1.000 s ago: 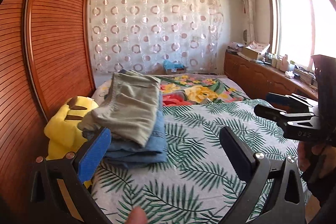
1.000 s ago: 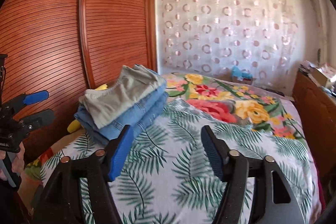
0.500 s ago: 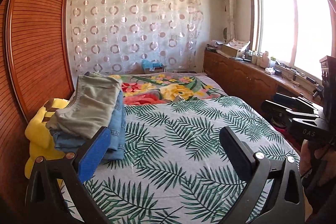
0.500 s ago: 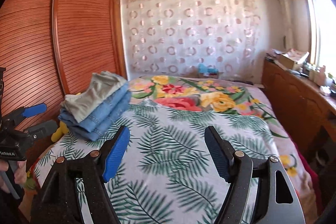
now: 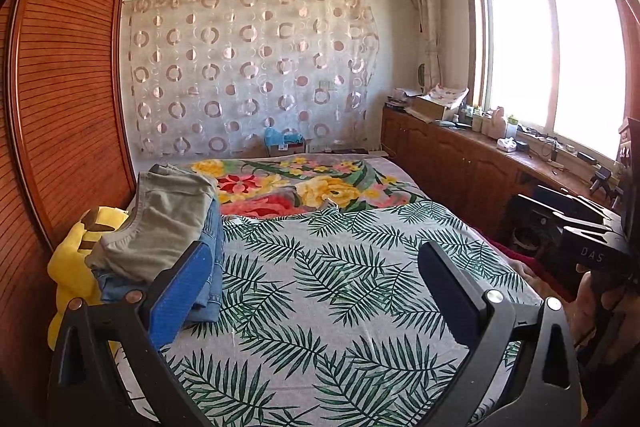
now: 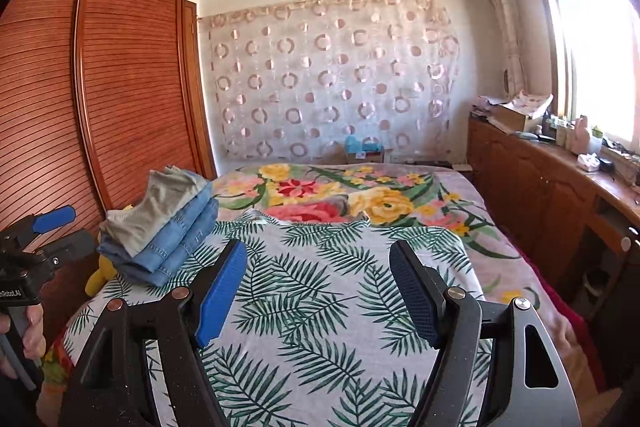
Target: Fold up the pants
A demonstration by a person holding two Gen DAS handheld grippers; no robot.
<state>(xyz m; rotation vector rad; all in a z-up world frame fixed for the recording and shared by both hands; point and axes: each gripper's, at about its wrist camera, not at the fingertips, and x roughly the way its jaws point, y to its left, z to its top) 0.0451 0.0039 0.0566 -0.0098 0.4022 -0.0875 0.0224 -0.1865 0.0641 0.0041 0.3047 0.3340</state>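
Denim and khaki make up the folded pants stack (image 5: 168,239), which is seen at the left side of the bed (image 5: 360,307), close to the wooden wardrobe (image 5: 60,107). A grey-green pair lies on top, blue jeans beneath. A yellow plush toy (image 5: 76,267) is wedged between stack and wardrobe.

Left gripper (image 5: 312,291): jaws are held wide apart, nothing between them. In its view the stack's near corner is partly covered by the blue left pad; whether pad and cloth touch cannot be told.

Right gripper (image 6: 318,295): jaws likewise spread, empty. The stack (image 6: 160,227) is seen up and left of its left finger, clearly apart from it.

Open room: a wide stretch of palm-leaf sheet (image 6: 320,307) is left bare ahead of both grippers, bordered at the far end by a floral blanket (image 6: 340,195). The bed's right edge is flanked by low wooden cabinets (image 6: 540,195) under the window.
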